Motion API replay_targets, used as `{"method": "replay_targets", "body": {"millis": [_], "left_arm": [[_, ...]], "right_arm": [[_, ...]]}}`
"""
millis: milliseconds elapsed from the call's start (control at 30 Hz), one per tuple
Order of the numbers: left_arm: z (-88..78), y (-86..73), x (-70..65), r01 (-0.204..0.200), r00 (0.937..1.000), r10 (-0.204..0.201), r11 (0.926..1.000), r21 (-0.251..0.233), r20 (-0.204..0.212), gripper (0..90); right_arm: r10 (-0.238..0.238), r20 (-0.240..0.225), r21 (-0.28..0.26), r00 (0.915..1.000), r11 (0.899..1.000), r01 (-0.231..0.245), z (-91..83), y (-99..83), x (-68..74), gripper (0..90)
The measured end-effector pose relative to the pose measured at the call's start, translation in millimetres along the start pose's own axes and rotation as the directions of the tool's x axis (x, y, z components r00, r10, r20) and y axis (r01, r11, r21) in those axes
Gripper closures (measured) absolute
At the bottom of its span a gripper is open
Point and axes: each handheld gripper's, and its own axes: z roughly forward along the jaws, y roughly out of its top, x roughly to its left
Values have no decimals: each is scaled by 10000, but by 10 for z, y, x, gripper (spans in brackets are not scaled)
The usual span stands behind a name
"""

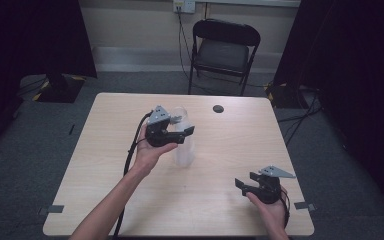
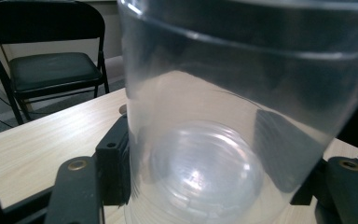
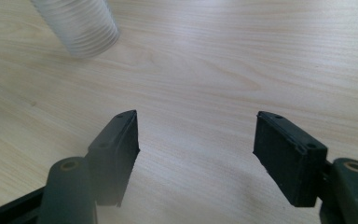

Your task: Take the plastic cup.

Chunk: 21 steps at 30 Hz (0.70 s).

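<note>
Cup [image 1: 183, 142] stands upright on the table [image 1: 105, 165], slightly left of centre, at about 11 o'clock from the table's middle in the high view. Material is clear, faintly frosted plastic. The wall is tall and tapers toward the base, so the rim is wider than the foot. In the left gripper view the cup [image 2: 242, 107] shows a smooth wall with a raised band near the rim and a round base that reflects light. In the right gripper view the lower wall of the cup [image 3: 77, 25] shows fine horizontal ribbing, at 11 o'clock from the jaws.

Left gripper [image 1: 180, 134] is held level against the cup, coming in from 9 o'clock. Its jaws stand one on each side of the cup wall and the pads press on it: the cup is gripped. The cup base rests on the table.

Right gripper [image 1: 246, 181] rests near the table's near right corner, at 5 o'clock from the cup and well apart from it. In its own view the right gripper [image 3: 196, 140] has its jaws spread wide with bare table between them.

Chair [image 1: 223, 50] stands beyond the table at 12 o'clock. Dark disc [image 1: 218, 108] sits on the table near the far edge, at 1 o'clock from the cup.
</note>
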Motion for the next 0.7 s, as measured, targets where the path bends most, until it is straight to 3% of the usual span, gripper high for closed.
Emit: {"method": "replay_targets", "body": {"millis": [467,700], "left_arm": [[-113,122,-106,-313,9995,313,9980,-556,3,341],[-239,202,-164,-563,9982,579,9930,-1035,125,341]], "right_arm": [[13,-23,-25,10000,10000,-13,4,-3,4,308],[-106,103,-231,9999,9997,109,9,3,8,308]]}}
